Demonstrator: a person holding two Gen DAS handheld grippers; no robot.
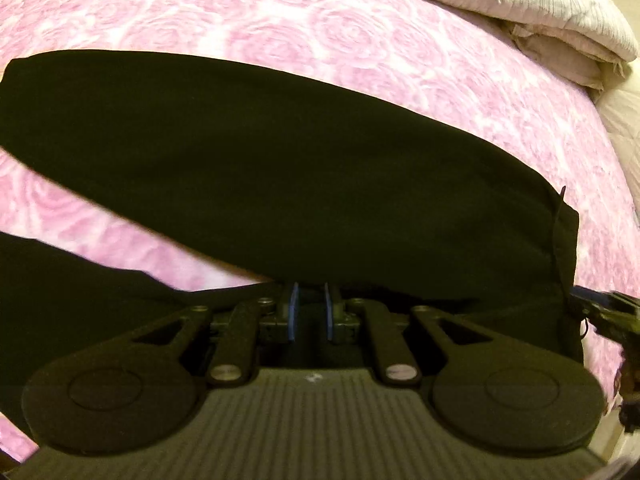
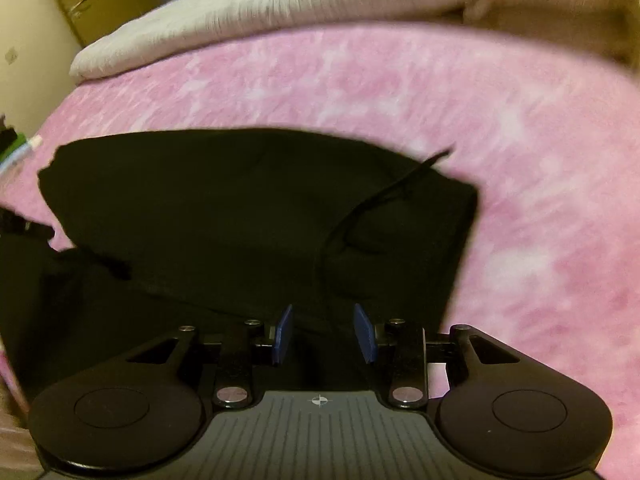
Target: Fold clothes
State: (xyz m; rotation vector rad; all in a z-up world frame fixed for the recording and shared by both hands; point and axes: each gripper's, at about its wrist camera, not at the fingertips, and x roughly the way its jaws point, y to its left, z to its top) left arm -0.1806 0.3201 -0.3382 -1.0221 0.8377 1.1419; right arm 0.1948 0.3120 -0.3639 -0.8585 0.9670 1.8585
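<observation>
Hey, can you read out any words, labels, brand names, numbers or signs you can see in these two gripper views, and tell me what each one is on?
No readable text in either view.
Black garment: no visible label or print.
Pink rose-patterned bedspread: pattern only, no words.
Left gripper: a small pale mark on its body, too small to read.
Right gripper: a crosshair symbol on its body, no letters.

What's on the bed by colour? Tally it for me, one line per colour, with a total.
Black: 1, the garment, with a loose drawstring.
Pink: 1, the rose-print bedspread.
Pale beige: 1, the folded quilt at the far edge.
Total: 3.
</observation>
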